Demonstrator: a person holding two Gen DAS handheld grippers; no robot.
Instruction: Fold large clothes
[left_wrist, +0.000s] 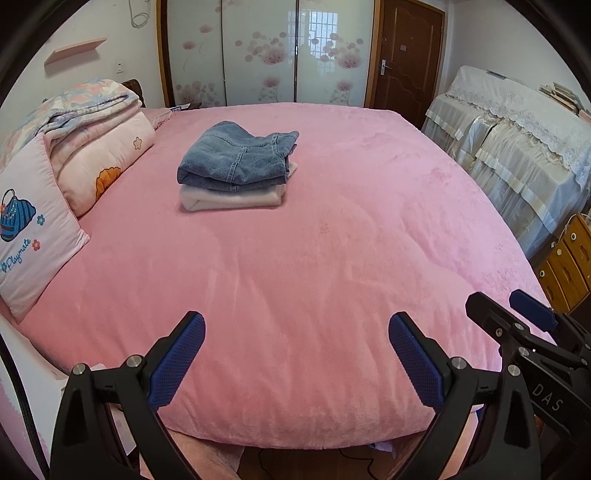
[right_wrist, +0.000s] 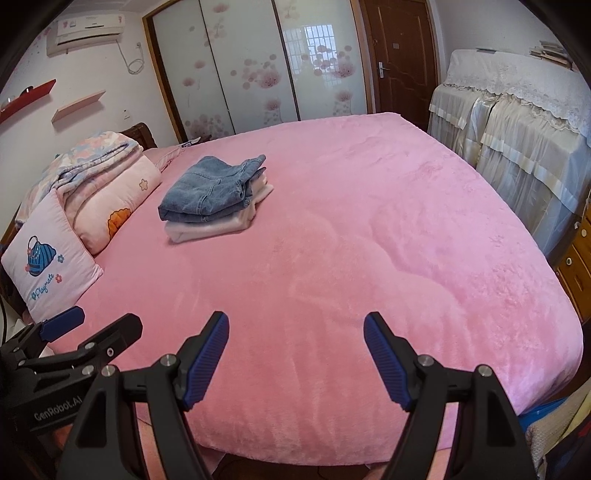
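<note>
Left wrist view first: the left hand-held gripper (left_wrist: 296, 328) hangs over the near edge of the bed (left_wrist: 314, 258), jaws spread wide with nothing between the blue pads, just pink bedspread. The landmark here is the folded jeans (left_wrist: 236, 155), sitting on top of a folded pale garment (left_wrist: 232, 195) in a neat stack, on the far half of the bed and well apart from the gripper. To the left of the jeans there's a rolled-up quilt (left_wrist: 107, 155), and nearer than that a pillow with a blue bag print (left_wrist: 33, 229). Behind the jeans is a wardrobe with flower-print sliding doors (left_wrist: 266, 55). The right hand-held gripper (left_wrist: 513, 306) pokes in at the lower right corner, also apart from everything.

Right wrist view: the right hand-held gripper (right_wrist: 296, 326) is likewise over the near bed (right_wrist: 369, 240) edge, jaws wide apart and empty. The jeans (right_wrist: 210, 188) sit up and to the left, still stacked on the pale garment (right_wrist: 210, 230), with the quilt (right_wrist: 110, 184) and pillow (right_wrist: 48, 273) left of them. The left hand-held gripper (right_wrist: 101, 319) shows at the lower left, fingers apart.
</note>
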